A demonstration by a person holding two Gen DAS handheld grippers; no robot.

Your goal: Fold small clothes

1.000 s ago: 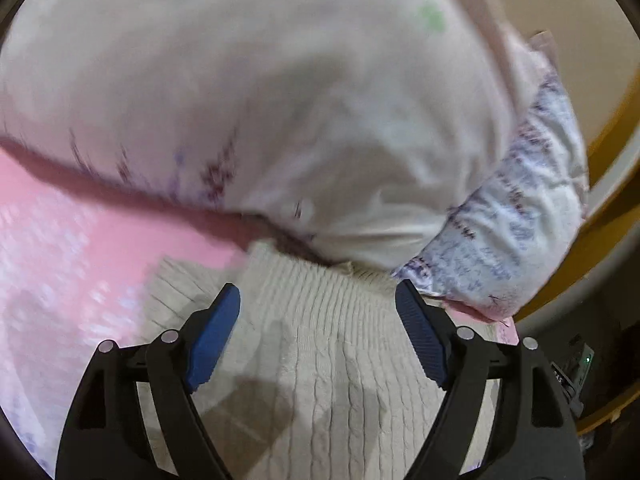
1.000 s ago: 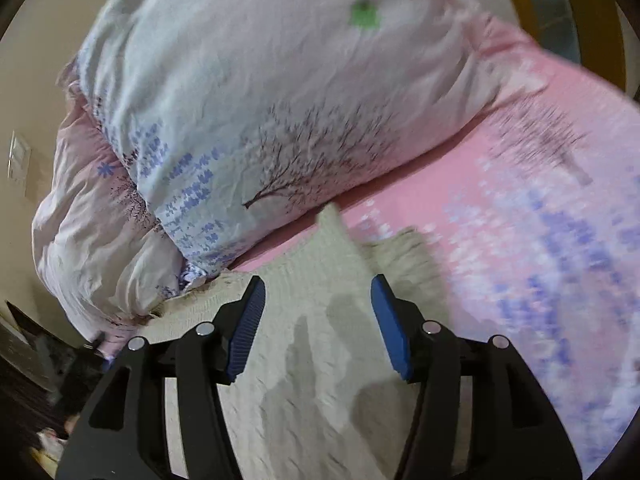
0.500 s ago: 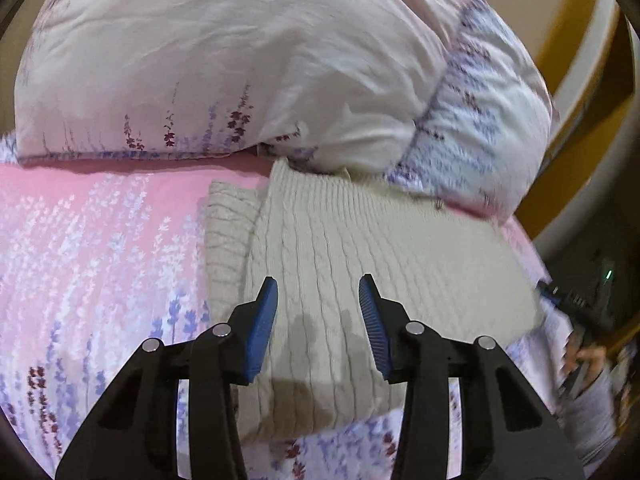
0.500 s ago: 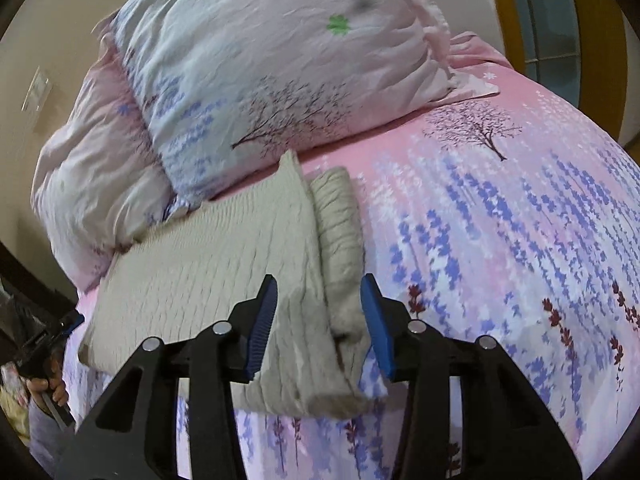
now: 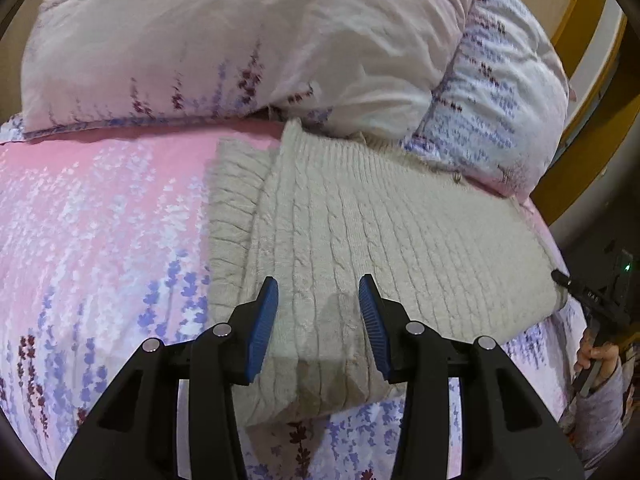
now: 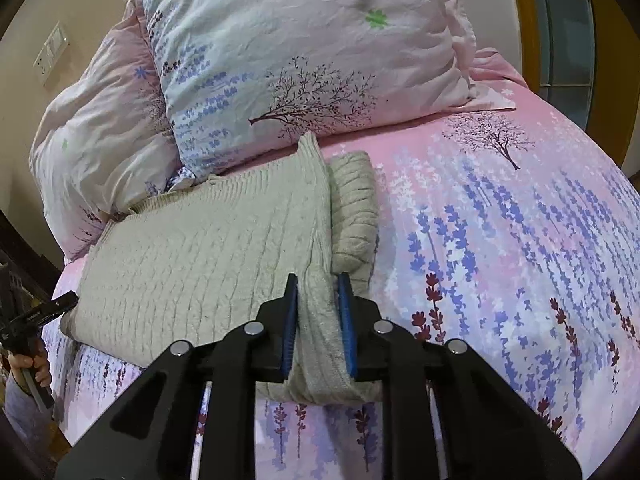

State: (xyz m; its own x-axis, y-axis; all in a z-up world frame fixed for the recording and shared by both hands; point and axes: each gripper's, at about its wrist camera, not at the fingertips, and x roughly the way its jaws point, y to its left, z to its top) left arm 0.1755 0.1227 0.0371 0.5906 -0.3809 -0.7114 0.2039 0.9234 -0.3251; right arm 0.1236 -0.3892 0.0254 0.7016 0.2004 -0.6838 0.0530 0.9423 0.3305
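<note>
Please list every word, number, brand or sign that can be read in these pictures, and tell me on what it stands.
No text can be read with certainty.
Black device at the bed's edge: small white marking, too blurred to read.
Sweater: no label in view.
Pillows and bedsheet: only printed flowers and trees, no words.

Both my wrist cameras sit just behind the fingers of each hand-held gripper and look forward and downward, close over the near edge of the bed (image 5: 100,208). My left view takes the folded sweater (image 5: 380,220) from its near corner, pillows (image 5: 240,40) at 12 o'clock. My right view shares that sweater (image 6: 208,248) and pillows (image 6: 304,40), with open bedsheet (image 6: 500,240) toward 3 o'clock.
</note>
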